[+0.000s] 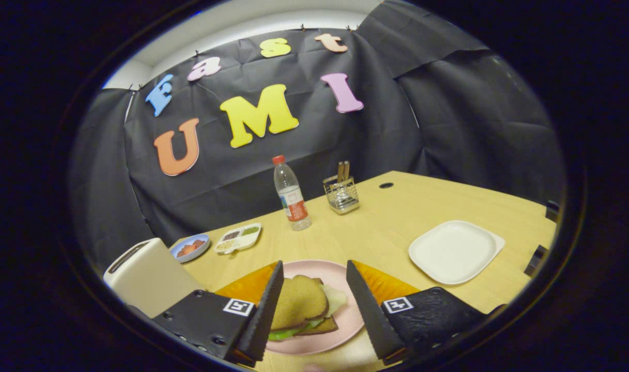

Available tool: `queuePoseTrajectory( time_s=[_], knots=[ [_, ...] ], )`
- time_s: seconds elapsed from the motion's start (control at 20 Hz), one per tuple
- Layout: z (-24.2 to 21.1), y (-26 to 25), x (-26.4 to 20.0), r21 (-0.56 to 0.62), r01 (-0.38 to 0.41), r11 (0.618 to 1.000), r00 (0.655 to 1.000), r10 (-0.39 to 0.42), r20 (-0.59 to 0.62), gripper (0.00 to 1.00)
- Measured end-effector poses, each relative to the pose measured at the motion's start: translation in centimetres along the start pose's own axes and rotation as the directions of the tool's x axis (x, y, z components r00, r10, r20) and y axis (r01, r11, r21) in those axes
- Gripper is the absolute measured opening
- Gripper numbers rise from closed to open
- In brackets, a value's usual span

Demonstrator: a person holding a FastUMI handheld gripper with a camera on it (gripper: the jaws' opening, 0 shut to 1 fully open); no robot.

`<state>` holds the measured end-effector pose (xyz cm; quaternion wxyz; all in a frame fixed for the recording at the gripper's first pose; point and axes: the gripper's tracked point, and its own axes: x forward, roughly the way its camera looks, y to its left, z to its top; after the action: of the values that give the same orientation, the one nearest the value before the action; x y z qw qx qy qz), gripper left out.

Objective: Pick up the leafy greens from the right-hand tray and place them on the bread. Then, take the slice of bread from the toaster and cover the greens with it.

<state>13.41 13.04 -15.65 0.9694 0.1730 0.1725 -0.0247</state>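
On a pink plate point(340, 323) just ahead of my fingers lies a sandwich: a brown bread slice point(300, 300) on top, green and pale leafy greens point(331, 302) poking out beneath it, and a second slice point(324, 326) at the bottom. My gripper point(313, 297) is open, its two black fingers standing either side of the sandwich without touching it. The left finger point(266, 310) hides the sandwich's left edge. A white toaster point(146, 276) stands to the left of the plate, its slot looking dark. The white tray point(455, 251) on the right holds nothing.
A water bottle point(291, 194) and a wire utensil holder point(341, 194) stand further back on the wooden table point(381, 227). A blue bowl point(190, 247) and a divided white dish point(238, 237) sit behind the toaster. A cable hole point(386, 185) marks the far tabletop.
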Motion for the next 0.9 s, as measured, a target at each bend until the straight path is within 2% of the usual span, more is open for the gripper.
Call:
queuePoseTrajectory(
  time_s=[0.05, 0.15, 0.25, 0.4, 0.6, 0.9],
  knots=[
    [0.8, 0.5, -0.5, -0.025, -0.002, 1.000, 1.000, 0.003, 0.031, 0.84],
    [3.0, 1.4, -2.8, -0.071, -0.017, 0.997, 0.994, 0.024, 0.103, 0.91],
    [5.3, 3.6, -5.1, -0.128, -0.045, 0.991, 0.982, 0.068, 0.179, 0.91],
    [7.6, 7.5, -8.9, -0.233, -0.103, 0.967, 0.943, 0.169, 0.285, 0.94],
    [7.6, 10.8, -11.6, -0.297, -0.167, 0.940, 0.914, 0.261, 0.309, 0.95],
    [7.3, 10.5, -11.4, -0.280, -0.158, 0.947, 0.918, 0.246, 0.311, 0.97]
  ],
)
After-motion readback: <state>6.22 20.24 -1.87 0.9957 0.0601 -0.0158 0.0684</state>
